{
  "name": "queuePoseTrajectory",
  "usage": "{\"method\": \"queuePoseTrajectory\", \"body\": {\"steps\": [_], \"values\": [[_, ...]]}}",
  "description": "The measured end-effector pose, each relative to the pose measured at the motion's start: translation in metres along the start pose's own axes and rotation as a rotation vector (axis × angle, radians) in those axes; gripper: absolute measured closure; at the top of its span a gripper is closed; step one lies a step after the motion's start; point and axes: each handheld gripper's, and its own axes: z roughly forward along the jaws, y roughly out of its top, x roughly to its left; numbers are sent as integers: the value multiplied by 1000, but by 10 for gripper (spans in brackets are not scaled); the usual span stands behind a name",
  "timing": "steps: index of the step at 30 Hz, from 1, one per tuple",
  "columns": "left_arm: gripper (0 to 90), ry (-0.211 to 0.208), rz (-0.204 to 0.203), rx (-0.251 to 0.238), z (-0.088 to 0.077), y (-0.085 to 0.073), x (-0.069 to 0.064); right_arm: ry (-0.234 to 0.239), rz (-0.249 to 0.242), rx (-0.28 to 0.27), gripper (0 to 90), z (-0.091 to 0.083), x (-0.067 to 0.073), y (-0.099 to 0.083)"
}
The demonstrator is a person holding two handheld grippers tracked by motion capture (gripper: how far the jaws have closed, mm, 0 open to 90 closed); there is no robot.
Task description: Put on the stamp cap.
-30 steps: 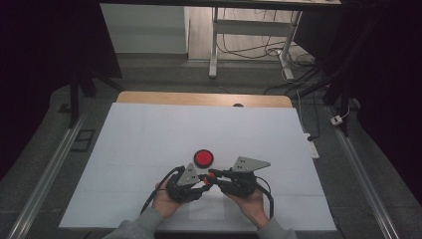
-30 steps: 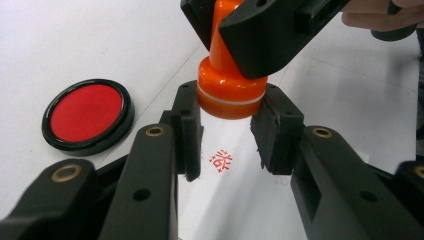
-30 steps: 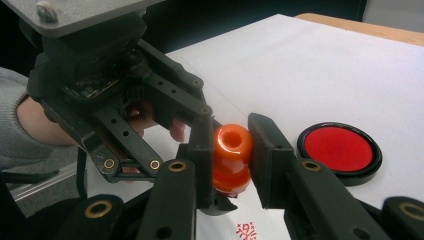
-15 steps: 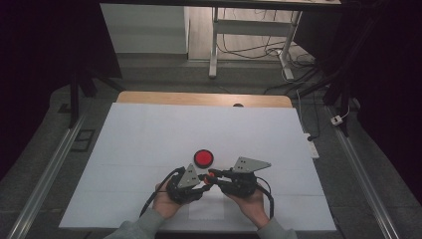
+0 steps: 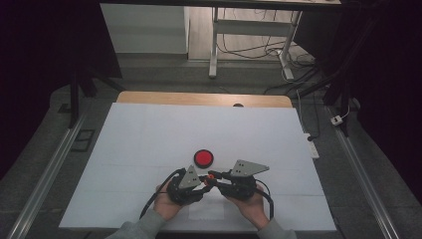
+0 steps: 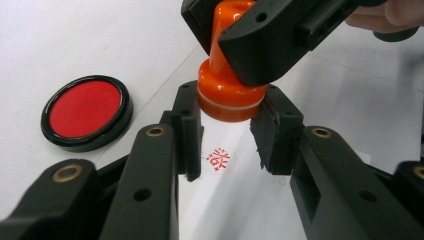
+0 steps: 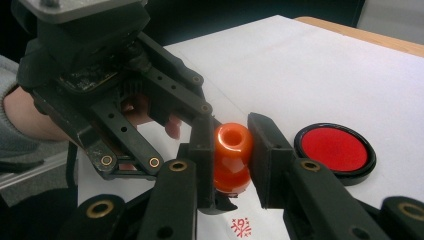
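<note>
Stamp (image 6: 227, 90) hovers above its unreadable red imprint (image 6: 218, 159).

A white sheet (image 5: 149, 149) covers the bench, whose wooden edge (image 5: 204, 98) shows along the far side in the upper middle of the high view. Beyond it lies a grey floor (image 5: 164, 74) with a white metal frame (image 5: 249, 30) standing on it and dark cables (image 5: 249, 50) trailing around its legs. A metal rail (image 5: 45, 177) runs down the left of the frame, another rail (image 5: 363, 179) down the right. At right a white plug (image 5: 338, 120) lies on the floor. Both upper corners are dark.
</note>
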Motion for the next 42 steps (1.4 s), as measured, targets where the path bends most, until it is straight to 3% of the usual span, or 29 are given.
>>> {"method": "queuePoseTrajectory", "body": {"steps": [15, 42], "values": [[656, -14, 12, -5, -2, 0, 2, 0, -25, -7, 729, 0, 2, 0], [654, -16, 16, -9, -5, 2, 2, 10, -8, -19, 728, -1, 1, 2]]}}
